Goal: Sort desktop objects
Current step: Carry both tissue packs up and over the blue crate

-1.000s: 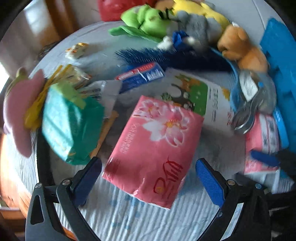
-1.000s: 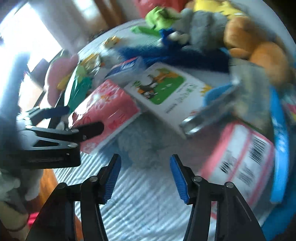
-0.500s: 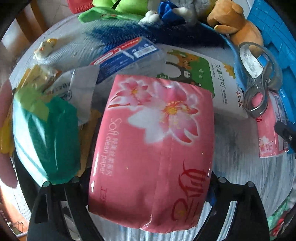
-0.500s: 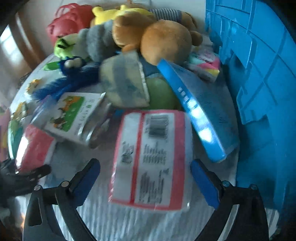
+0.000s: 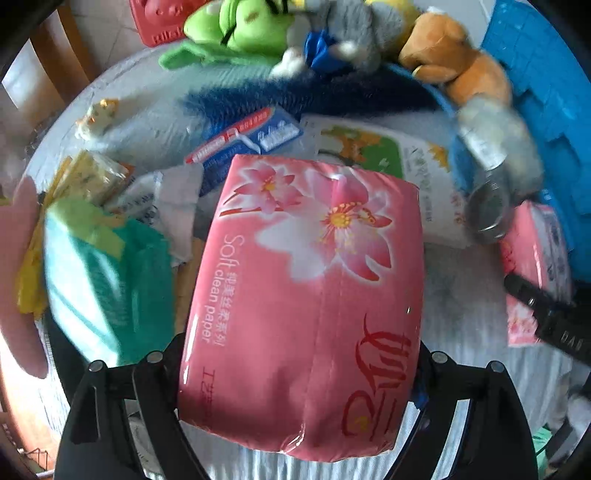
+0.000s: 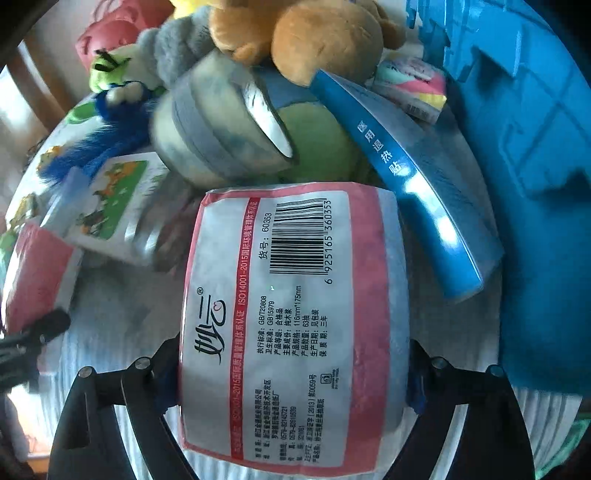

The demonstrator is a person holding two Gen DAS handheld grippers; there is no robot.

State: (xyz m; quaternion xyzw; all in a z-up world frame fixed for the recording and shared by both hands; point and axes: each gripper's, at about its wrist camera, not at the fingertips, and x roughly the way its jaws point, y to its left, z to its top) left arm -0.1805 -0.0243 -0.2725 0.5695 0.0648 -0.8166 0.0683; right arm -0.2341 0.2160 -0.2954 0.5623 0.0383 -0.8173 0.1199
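Straddling a pink flowered tissue pack (image 5: pixel 306 306), the left claw (image 5: pixel 301 373) has its two fingers against the pack's left and right sides; its jaws have just been closing and now clamp the pack. The right claw (image 6: pixel 293 373) stands the same way around a second tissue pack (image 6: pixel 291 325), this one lying label side up with its barcode showing, and its jaws too have just been closing onto the pack's sides.

Only the left wrist view shows what lies left of the flowered pack: a green packet (image 5: pixel 107 280), a yellow wrapper (image 5: pixel 92 173) and a blue toothpaste box (image 5: pixel 247 136) farther off on the pale striped surface (image 5: pixel 469 328). It also catches the second pack at its right edge, with a black finger of the right claw across it.

Only the right wrist view shows a blue flat box (image 6: pixel 417 177) leaning just right of the label-side pack, a roll of grey tape (image 6: pixel 218 129) just beyond the pack, and a pastel packet (image 6: pixel 417 88) at the far right. A blue crate (image 6: pixel 524 184) fills its right side. At its left edge the flowered pack appears as a pink corner, with the left claw's black tip beside it.

Both views share the white box with a green picture (image 5: pixel 373 155) and, at the far edge, a heap of plush toys (image 5: pixel 332 33).
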